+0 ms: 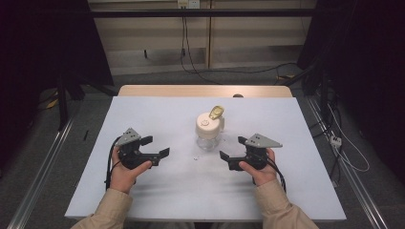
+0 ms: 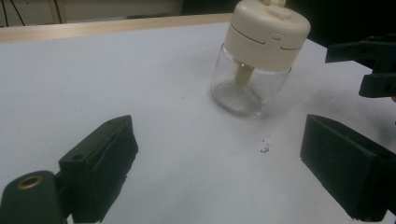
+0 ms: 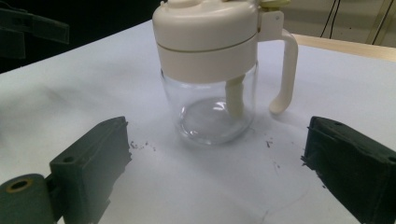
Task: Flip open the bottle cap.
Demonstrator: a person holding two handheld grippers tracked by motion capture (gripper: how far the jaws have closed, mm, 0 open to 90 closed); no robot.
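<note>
Clear glass forms the body of the jar (image 1: 208, 132), which stands upright near the middle of the table under a cream plastic lid (image 3: 205, 35); a cream handle (image 3: 286, 70) curves down one side, and a cream tube hangs inside the glass. In the high view a yellowish flap stands up at the far edge of the lid.

The jar sits between the 2 grippers and a little beyond them, touching neither. The left gripper (image 1: 155, 147) rests on the table to the jar's left, its 2 black jaws spread wide apart and holding nothing; in the left gripper view the jar stands ahead and to the right of the gap. The right gripper (image 1: 233, 148) rests to the jar's right, its jaws likewise wide apart and empty; in the right gripper view the jar stands ahead of the gap, roughly centred, well short of either pad.

A white sheet (image 1: 157, 114) covers the table, with a few dark specks (image 2: 265, 148) lying near the jar's base. A strip of wooden tabletop (image 1: 200, 90) shows at the far edge. Beyond it lie a grey floor, trailing cables and dark curtains at both sides.
</note>
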